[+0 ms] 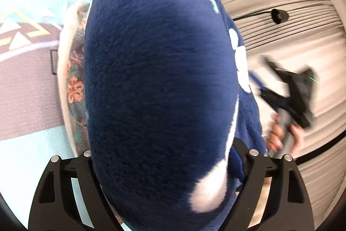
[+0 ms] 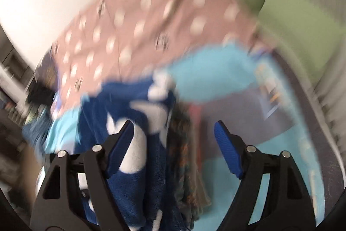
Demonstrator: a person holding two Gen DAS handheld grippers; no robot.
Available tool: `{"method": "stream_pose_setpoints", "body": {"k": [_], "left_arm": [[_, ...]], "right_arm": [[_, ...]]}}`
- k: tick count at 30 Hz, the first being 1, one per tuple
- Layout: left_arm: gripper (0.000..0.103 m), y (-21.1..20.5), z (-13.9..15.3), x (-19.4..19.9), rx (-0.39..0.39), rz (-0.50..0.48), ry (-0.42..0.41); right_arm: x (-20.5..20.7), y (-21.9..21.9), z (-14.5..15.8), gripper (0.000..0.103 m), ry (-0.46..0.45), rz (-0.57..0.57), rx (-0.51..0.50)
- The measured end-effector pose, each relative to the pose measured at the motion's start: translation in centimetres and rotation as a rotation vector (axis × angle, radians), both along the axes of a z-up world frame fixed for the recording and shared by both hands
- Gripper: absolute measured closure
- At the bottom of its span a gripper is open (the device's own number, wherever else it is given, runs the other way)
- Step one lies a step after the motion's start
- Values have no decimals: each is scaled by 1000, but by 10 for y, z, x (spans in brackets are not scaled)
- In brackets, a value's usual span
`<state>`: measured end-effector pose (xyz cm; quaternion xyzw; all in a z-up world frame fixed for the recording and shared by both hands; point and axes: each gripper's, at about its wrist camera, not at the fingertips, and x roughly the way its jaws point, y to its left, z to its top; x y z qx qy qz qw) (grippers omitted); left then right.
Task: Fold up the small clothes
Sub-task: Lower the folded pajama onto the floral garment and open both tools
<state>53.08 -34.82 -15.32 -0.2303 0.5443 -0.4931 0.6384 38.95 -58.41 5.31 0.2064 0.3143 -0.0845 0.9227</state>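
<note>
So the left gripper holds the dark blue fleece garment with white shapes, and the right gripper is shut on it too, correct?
Not quite. The right gripper is open: in the right wrist view its blue pads stand wide apart, gripping nothing. The dark blue fleece garment does fill the left gripper in the left wrist view.
</note>
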Motion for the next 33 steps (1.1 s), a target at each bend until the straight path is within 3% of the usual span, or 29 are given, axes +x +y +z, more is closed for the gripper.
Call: {"method": "stream_pose_setpoints", "body": {"k": [1, 3, 7, 12, 16, 17, 21, 24, 29, 33], "left_arm": [[17, -2, 4, -2, 24, 12, -11], [17, -2, 10, -3, 61, 30, -21], [17, 20, 22, -11, 80, 63, -65], [17, 68, 56, -16, 161, 136, -224], [17, 86, 61, -26, 207, 148, -283], [17, 93, 52, -35, 215, 155, -298], [15, 115, 72, -59, 280, 199, -377], [14, 129, 87, -78, 362, 223, -469], [14, 150, 118, -125, 472, 331, -678], [1, 173, 140, -177, 498, 411, -782]], "right_arm": [[-4, 28, 5, 24, -83, 28, 27], [-13, 68, 1, 24, -160, 130, 83], [4, 124, -35, 25, -57, 237, -43], [18, 105, -89, 28, 24, 187, -43], [10, 107, -112, 28, 19, 170, -183], [11, 108, -113, 28, 19, 170, -200], [13, 119, -102, 28, 47, 152, -258], [1, 126, -82, 27, 19, 118, -256], [-53, 156, -46, 18, 12, 10, -243], [-109, 190, -23, 7, -47, -4, -274]]}}
